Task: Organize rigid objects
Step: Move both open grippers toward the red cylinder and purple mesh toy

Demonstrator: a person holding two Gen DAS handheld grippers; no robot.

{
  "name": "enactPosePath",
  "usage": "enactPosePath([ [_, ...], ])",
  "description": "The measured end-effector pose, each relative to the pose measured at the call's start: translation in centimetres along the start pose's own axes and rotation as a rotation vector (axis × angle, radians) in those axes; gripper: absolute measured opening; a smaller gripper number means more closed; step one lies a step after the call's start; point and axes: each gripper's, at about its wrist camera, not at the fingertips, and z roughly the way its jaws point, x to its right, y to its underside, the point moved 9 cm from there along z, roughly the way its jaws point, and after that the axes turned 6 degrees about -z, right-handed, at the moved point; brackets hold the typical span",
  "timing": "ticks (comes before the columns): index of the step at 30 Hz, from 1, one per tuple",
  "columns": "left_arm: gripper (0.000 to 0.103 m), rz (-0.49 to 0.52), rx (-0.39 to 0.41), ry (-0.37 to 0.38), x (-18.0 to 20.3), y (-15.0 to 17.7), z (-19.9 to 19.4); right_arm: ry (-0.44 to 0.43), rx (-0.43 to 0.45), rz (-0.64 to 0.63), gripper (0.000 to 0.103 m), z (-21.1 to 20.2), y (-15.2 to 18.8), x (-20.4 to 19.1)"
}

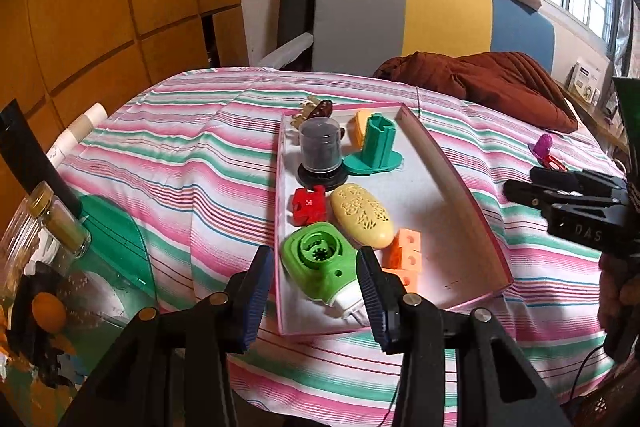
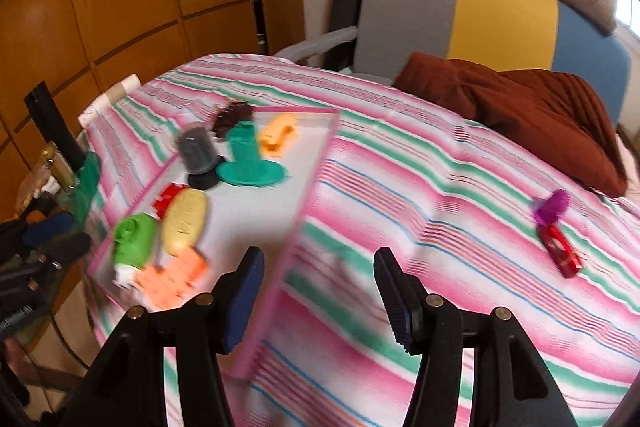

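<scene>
Left gripper is sitting spread wide at the near end of the pink-rimmed tray, jaws flanking the green-and-white gadget but pinching nothing. Right gripper is also spread and empty, straddling the tray's right wall.

Tray is holding, near to far: orange blocks, yellow oval case, red block, black lidded canister, teal stand.

Still loose: purple-and-red item on the striped bedspread, far-right of the right gripper, well apart. Its long axis is running near-right to far-left. My read: right hand is nearer, so that pick is looking like its job.
</scene>
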Motion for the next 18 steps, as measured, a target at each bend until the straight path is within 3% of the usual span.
enactPosePath([
  [4,0.043,0.012,0.001,0.01,0.7,-0.2,-0.1,0.042,-0.021,0.023,0.068,-0.3,1.1,3.4],
  [10,0.043,0.04,0.006,0.028,2.2,-0.8,-0.2,0.138,-0.081,0.129,0.068,-0.7,3.9,11.6],
  [18,0.043,0.08,0.002,0.104,6.9,-3.0,-0.1,0.339,-0.046,0.509,0.068,-3.8,8.9,26.5],
])
